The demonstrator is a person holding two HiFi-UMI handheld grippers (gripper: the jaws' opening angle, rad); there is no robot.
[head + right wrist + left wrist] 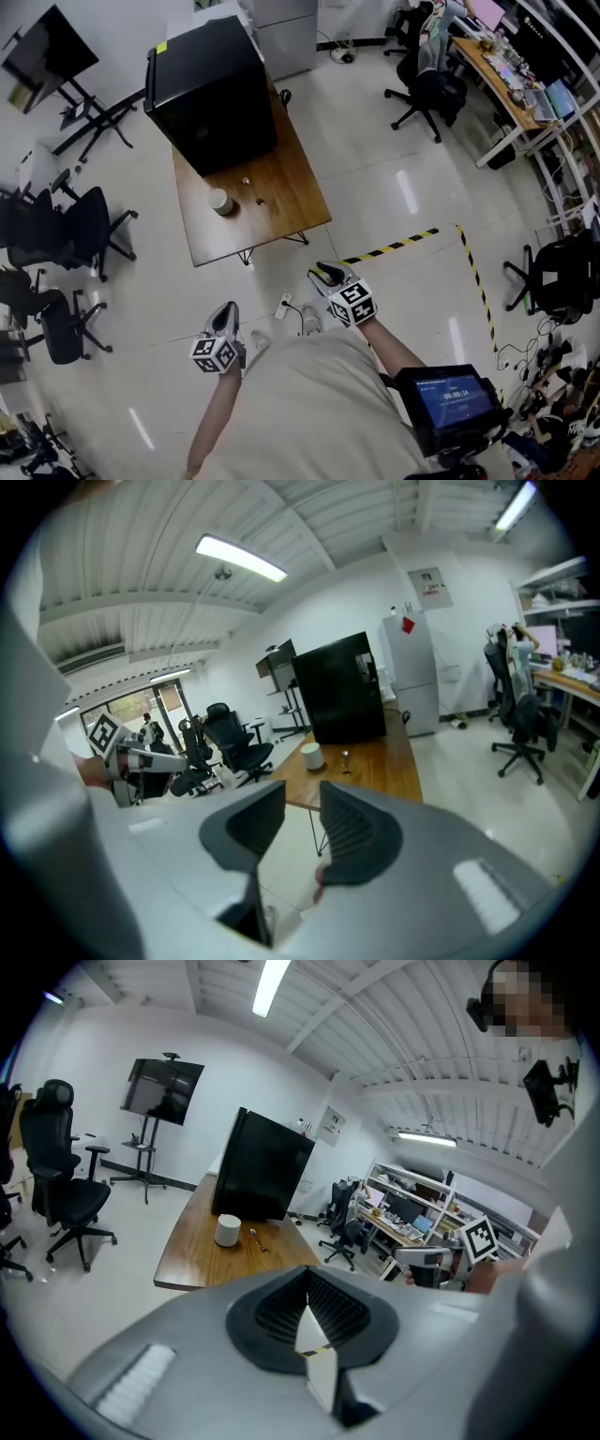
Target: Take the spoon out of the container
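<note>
A white cup-shaped container (220,202) stands on the wooden table (281,202), in front of a black cabinet (211,89). Both gripper views show the container (227,1230) (312,756) far ahead. Two small objects (246,181) (262,200) lie on the table next to it. They are too small to name, and I make out no spoon in the container. Both grippers hang close to the person's body, well short of the table. My left gripper (225,314) (309,1326) is shut with nothing in it. My right gripper (328,274) (302,832) is open and holds nothing.
Office chairs (66,234) stand left of the table and more chairs (427,89) at the back right by a long desk (506,75). Yellow-black tape (394,247) marks the floor right of the table. A screen on a stand (47,47) is at the far left.
</note>
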